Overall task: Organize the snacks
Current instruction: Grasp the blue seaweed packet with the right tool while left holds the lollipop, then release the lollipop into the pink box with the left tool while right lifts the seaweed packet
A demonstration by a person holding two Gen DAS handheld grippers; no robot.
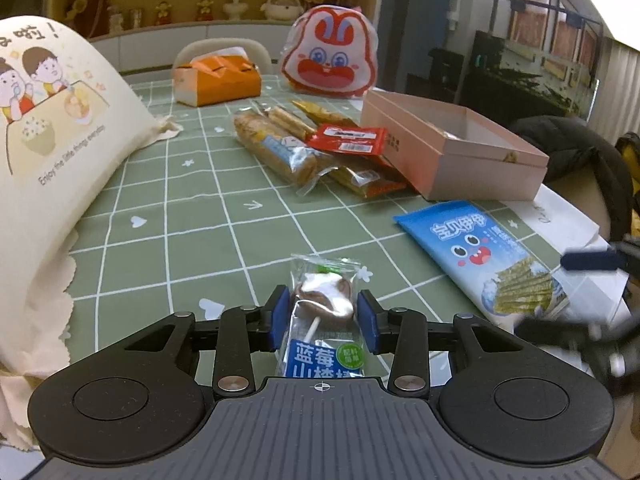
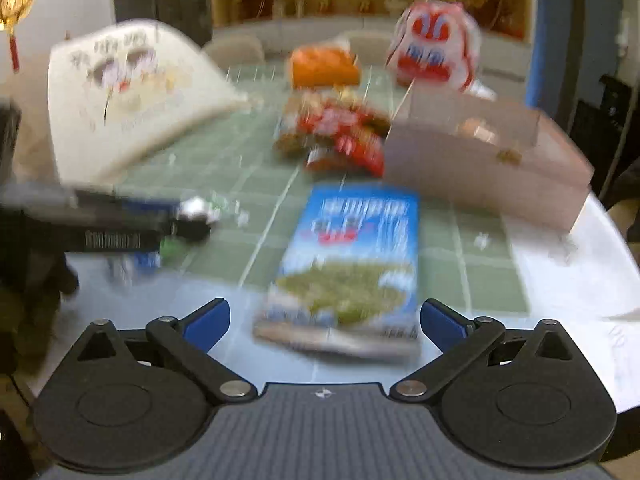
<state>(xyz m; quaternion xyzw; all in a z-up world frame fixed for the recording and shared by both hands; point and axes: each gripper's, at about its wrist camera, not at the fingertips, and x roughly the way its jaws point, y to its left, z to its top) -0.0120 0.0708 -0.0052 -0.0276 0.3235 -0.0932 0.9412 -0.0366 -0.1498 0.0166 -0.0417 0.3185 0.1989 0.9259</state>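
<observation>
Left gripper (image 1: pixel 323 320) closed on wrapped lollipop (image 1: pixel 326 312), blue pads pressing the wrapper from both sides, candy head just ahead of the jaws, stick and label running back between them. Right gripper (image 2: pixel 324 320) spread wide, empty; blue seaweed packet (image 2: pixel 348 264) flat on the table, directly ahead of and between the open jaws, near edge level with the tips, contact not discernible through motion blur. Step in hand, judged: one snack secured, second lined up for pickup. Destination likely the open pink box (image 1: pixel 452 148), ahead and right of the left jaws, though the cream tote bag (image 1: pixel 60 132) standing to their left cannot be ruled out. Next move for the right side: lower and close across the packet's width; thin, flat pack, so edge purchase needed and slipping possible. Open green checked tablecloth (image 1: pixel 192 220) ahead of the left jaws, clear travel lane. Snack pile (image 1: pixel 304 148) close against the box's near wall; approach from above advised. Table edge close below the right jaws; packet near it.
</observation>
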